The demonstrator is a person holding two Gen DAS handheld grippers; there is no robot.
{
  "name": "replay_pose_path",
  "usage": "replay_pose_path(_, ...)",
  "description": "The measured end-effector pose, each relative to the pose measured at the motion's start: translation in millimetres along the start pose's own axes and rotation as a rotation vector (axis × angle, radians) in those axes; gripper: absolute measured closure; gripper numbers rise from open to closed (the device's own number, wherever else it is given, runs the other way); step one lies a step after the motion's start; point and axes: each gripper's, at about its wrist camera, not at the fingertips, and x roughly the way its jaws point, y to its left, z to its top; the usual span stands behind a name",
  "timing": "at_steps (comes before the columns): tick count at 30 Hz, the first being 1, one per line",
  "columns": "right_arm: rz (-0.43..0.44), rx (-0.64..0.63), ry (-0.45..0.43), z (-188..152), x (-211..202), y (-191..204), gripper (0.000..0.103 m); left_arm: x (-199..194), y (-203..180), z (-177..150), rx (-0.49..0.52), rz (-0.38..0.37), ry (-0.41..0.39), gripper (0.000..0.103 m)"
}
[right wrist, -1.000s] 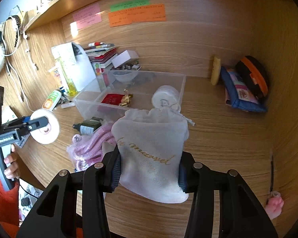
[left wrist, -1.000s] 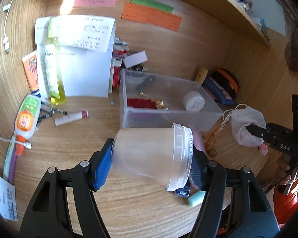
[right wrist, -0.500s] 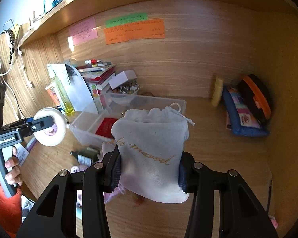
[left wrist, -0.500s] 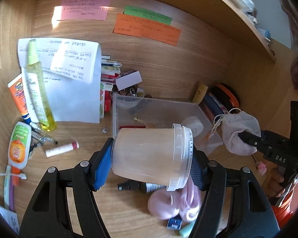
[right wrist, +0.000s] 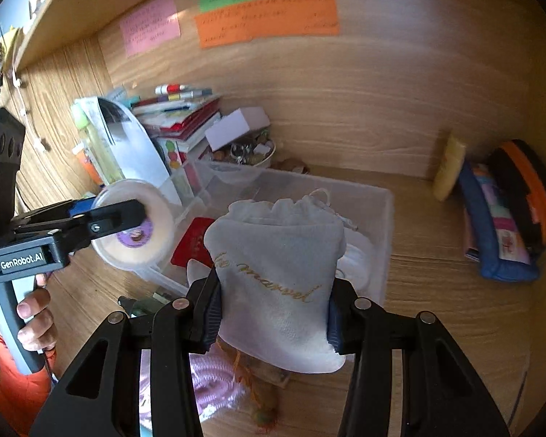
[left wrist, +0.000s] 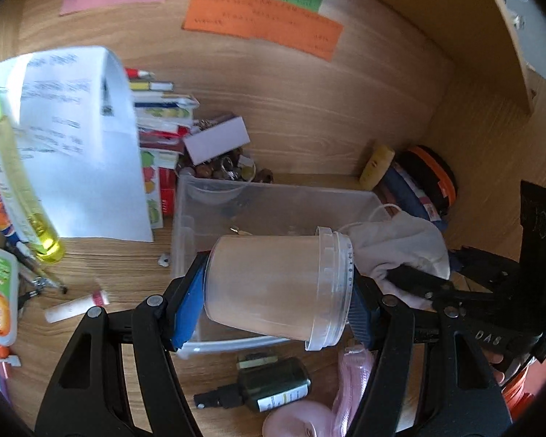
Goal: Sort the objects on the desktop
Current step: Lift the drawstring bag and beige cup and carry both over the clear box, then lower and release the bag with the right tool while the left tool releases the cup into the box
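Observation:
My left gripper [left wrist: 273,302] is shut on a frosted plastic jar [left wrist: 276,291] lying sideways, held above the clear plastic bin [left wrist: 273,196]; the jar also shows in the right wrist view [right wrist: 134,229]. My right gripper [right wrist: 273,306] is shut on a white drawstring pouch [right wrist: 280,269] with gold lettering, held over the bin's [right wrist: 378,211] near side; the pouch also shows in the left wrist view [left wrist: 400,244]. A red card [right wrist: 193,240] lies in the bin.
A dark dropper bottle [left wrist: 269,386] and a pink knitted item [left wrist: 345,389] lie in front of the bin. Papers [left wrist: 76,145], books, a yellow spray bottle [left wrist: 22,189] and tubes stand left. Pencil cases [right wrist: 498,218] lie at the right wall.
Both grippers have moved forward and closer together over the bin, each still holding its object. The pouch now sits right beside the jar.

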Motion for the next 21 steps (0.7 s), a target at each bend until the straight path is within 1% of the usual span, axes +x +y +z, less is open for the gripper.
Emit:
replay_pose_path(5, -0.011, -0.049, 0.012, 1, 14, 8, 0.061, 16, -4, 0, 0.031, 0.026, 0.021, 0.036)
replay_pose_path(9, -0.022, -0.076, 0.021, 3, 23, 12, 0.061, 19, -2, 3, 0.03, 0.035, 0.027, 0.036)
replay_pose_path(14, -0.047, -0.107, 0.05, 5, 37, 16, 0.06, 28, 3, 3, 0.02, 0.045, 0.061, 0.036)
replay_pose_path(19, -0.068, -0.135, 0.094, -1, 51, 22, 0.057, 34, 6, -1, 0.011, 0.027, 0.094, 0.035)
replay_pose_path(21, -0.082, -0.153, 0.106, -5, 55, 25, 0.057, 36, 4, -3, 0.019, 0.034, 0.111, 0.035)
